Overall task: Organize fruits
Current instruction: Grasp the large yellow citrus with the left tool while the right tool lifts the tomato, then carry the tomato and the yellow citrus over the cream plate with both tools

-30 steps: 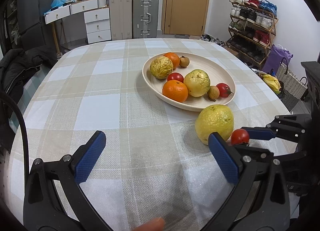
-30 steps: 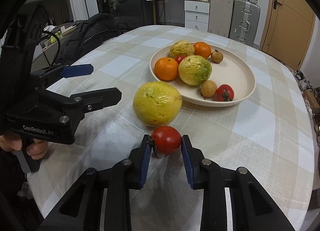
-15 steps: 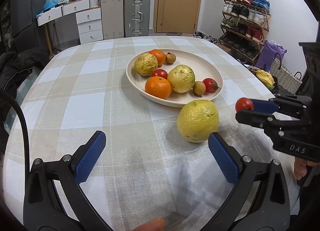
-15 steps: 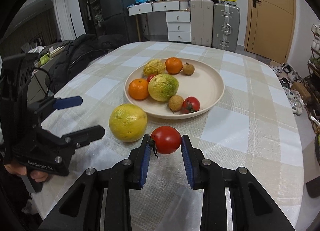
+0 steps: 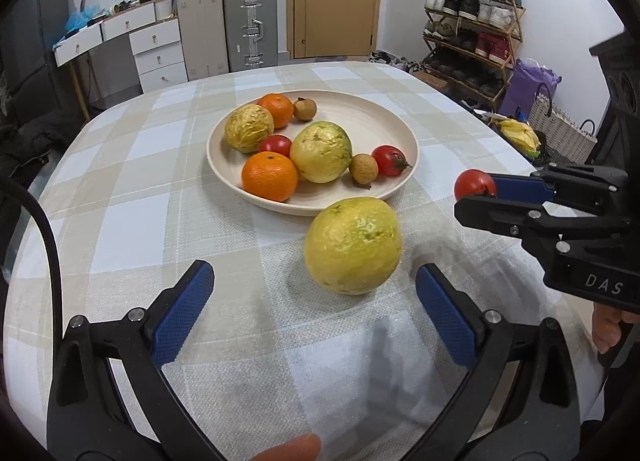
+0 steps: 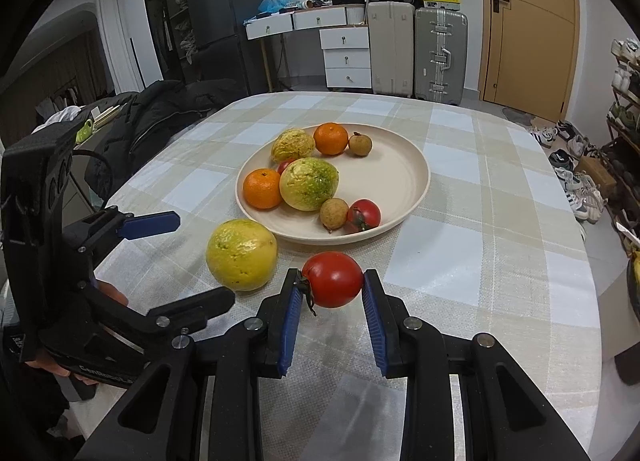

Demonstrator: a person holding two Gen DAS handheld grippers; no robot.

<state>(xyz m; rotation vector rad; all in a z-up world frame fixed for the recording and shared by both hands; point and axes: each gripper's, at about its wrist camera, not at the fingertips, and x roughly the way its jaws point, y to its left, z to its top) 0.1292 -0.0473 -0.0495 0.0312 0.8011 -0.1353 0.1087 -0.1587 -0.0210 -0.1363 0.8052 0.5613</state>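
Observation:
My right gripper [image 6: 331, 301] is shut on a red tomato [image 6: 333, 279] and holds it above the table, near the front rim of the cream plate [image 6: 408, 177]; the tomato [image 5: 474, 183] also shows in the left wrist view. The plate [image 5: 384, 109] holds two oranges, two yellow-green fruits, two small brown fruits and two tomatoes. A large yellow fruit [image 5: 353, 246] lies on the cloth in front of the plate. My left gripper [image 5: 314, 309] is open and empty just short of that fruit [image 6: 241, 254].
The table has a beige and white checked cloth [image 5: 132, 221]. A dark jacket [image 6: 160, 117] lies at the table's left edge. Suitcases, drawers, a door and a shoe rack [image 5: 472, 33] stand beyond the table.
My right gripper has lifted the tomato off the table and raised it toward the plate. My left gripper has drawn back a little and faces the large yellow fruit.

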